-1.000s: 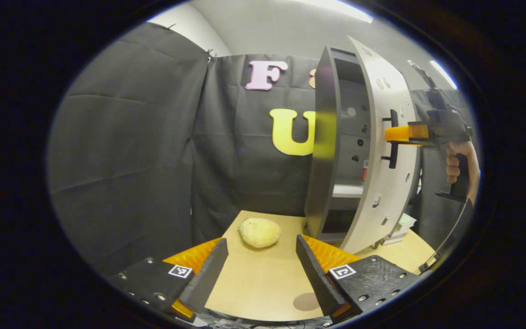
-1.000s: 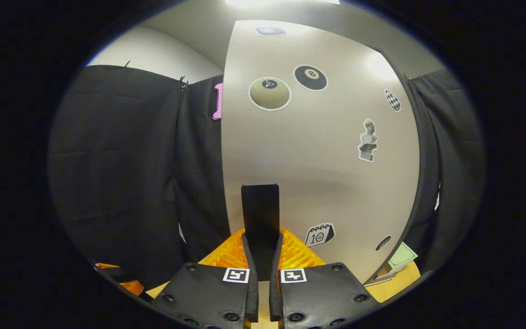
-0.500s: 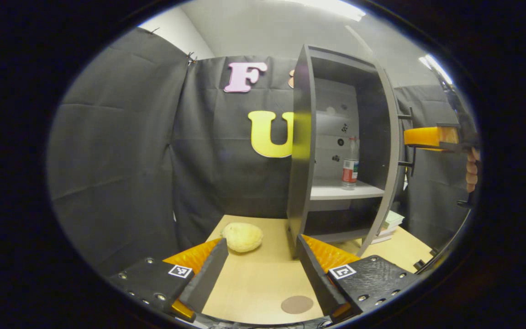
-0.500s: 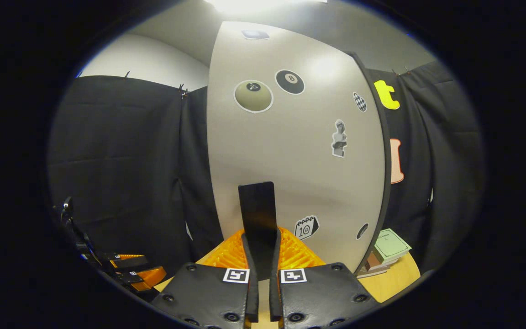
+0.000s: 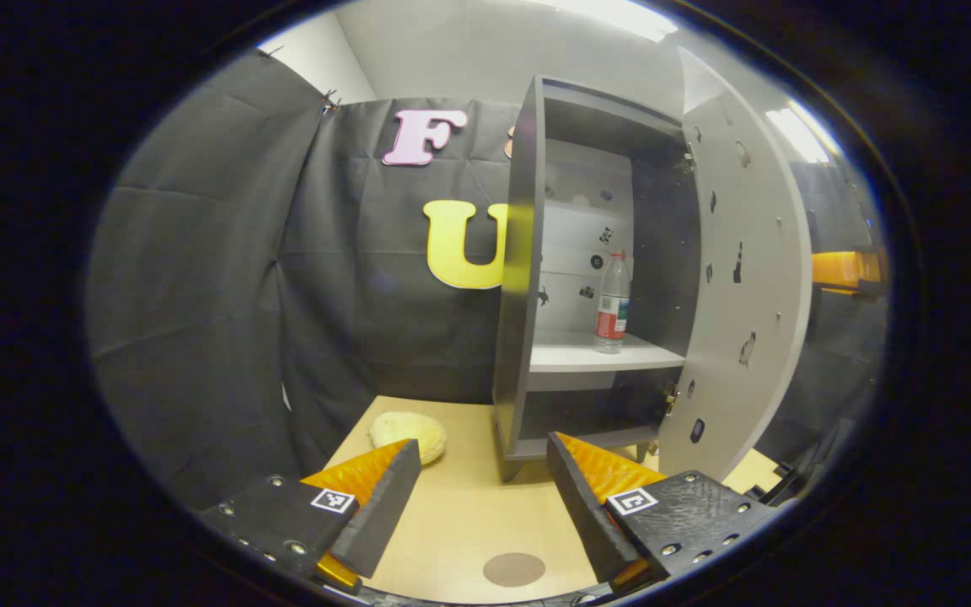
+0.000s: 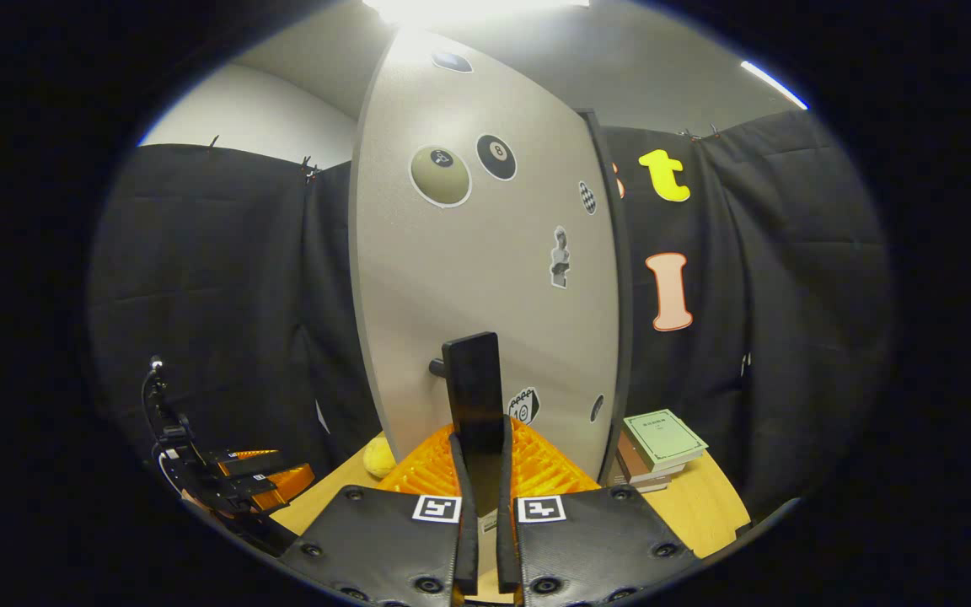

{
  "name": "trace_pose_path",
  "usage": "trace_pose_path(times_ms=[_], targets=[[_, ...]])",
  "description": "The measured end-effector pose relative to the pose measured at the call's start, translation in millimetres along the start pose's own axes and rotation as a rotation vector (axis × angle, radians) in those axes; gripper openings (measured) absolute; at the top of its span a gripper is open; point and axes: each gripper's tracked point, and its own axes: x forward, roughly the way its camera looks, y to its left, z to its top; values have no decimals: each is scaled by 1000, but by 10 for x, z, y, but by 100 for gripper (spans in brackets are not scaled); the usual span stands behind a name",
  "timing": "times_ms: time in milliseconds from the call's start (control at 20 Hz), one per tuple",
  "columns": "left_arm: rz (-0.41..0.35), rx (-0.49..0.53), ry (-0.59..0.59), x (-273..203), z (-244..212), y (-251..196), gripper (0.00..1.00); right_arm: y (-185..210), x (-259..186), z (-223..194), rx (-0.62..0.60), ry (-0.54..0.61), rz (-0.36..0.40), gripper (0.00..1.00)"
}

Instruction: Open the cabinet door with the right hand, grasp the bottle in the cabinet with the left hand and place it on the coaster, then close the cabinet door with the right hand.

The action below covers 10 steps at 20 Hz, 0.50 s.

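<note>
The cabinet (image 5: 528, 278) is standing on the wooden table (image 5: 452, 523) with its door (image 5: 747, 278) swinging wide, the stickered outer face of the door filling much of the right gripper view. The right gripper (image 6: 480, 506) is clamping the black door handle (image 6: 474, 384) between its closed fingers, and the left gripper (image 5: 477, 506) is hovering low over the table with its fingers spread apart and nothing between them. The bottle (image 5: 612, 299) (clear, with a red label) is standing upright on the white middle shelf (image 5: 595, 356), towards the right side of the compartment. A stack of books (image 6: 658, 447) is lying on the table just beyond the door's free edge, a pale yellow sponge-like lump (image 5: 408, 432) is resting near the cabinet's left foot, and the round brown coaster (image 5: 514, 569) is lying on the table between and just ahead of the left fingers.

As for risks: if the right gripper lets go early, the door may be drifting back into the left gripper's path, and a hurried reach could be tipping the bottle, which looks tall and light, against the dark side wall beside it. Swinging the door further could also be nudging the books.

Compared with a second ago, the door has opened far more; the bottle, then barely glimpsed behind the door, is now fully exposed, and the books have come into the right gripper view.
</note>
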Motion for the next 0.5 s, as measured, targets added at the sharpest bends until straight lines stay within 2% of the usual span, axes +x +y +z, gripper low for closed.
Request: trace_pose_path(times_ms=[50,150,500], targets=[[-14,-2,4,40,-15,-70,89,-75,-49,7,9,-4,-19,11],[-43,5,11,102,-19,-198,93,-271,-129,-12,29,-7,-53,10],[-127,-5,37,316,-112,-588,93,-901,-478,-94,17,16,-150,9]])
